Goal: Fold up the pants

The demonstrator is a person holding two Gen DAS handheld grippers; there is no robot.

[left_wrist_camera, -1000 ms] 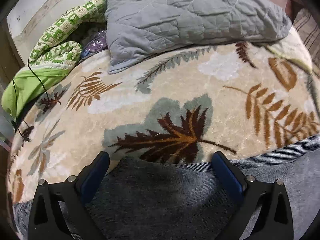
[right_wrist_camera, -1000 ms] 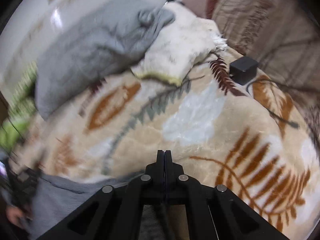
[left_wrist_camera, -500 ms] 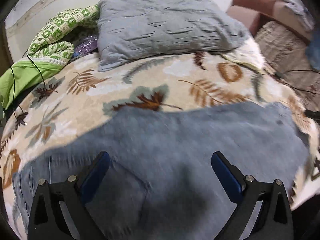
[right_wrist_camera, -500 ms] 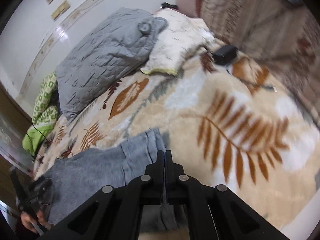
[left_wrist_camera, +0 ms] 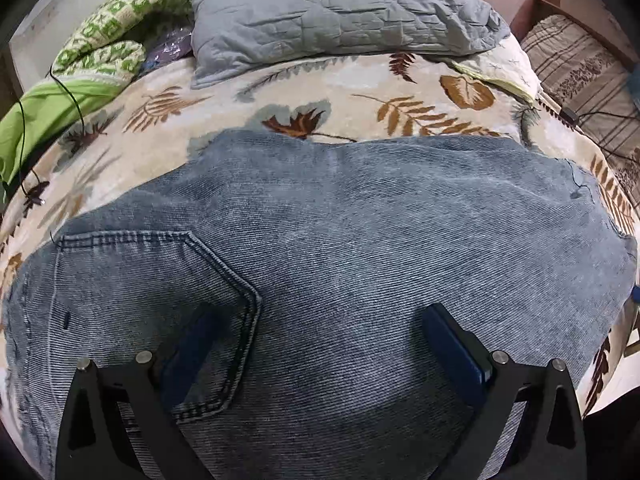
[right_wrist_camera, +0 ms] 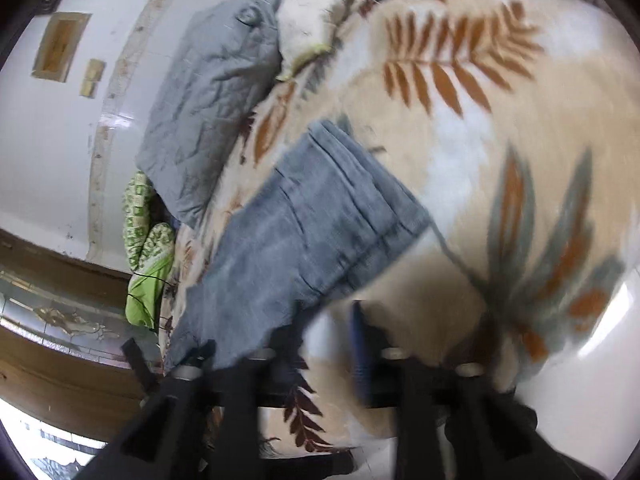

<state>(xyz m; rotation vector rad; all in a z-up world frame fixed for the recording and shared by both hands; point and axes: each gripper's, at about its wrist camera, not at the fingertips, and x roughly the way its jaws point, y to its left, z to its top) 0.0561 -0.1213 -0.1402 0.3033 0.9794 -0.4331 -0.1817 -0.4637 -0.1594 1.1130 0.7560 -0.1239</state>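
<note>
Blue denim pants [left_wrist_camera: 340, 240] lie folded flat on a cream blanket [left_wrist_camera: 360, 88] printed with brown and grey leaves, a back pocket [left_wrist_camera: 160, 300] facing up. The left gripper [left_wrist_camera: 316, 344] hovers just above the denim with its blue-padded fingers [left_wrist_camera: 452, 348] spread wide, holding nothing. In the blurred right wrist view, the right gripper [right_wrist_camera: 324, 344] is parted at the pants' near edge. A grey quilted pillow [left_wrist_camera: 336, 4] and a green patterned cloth [left_wrist_camera: 108, 48] sit at the blanket's far end.

No readable text, label, brand, number or sign shows in either view.
</note>
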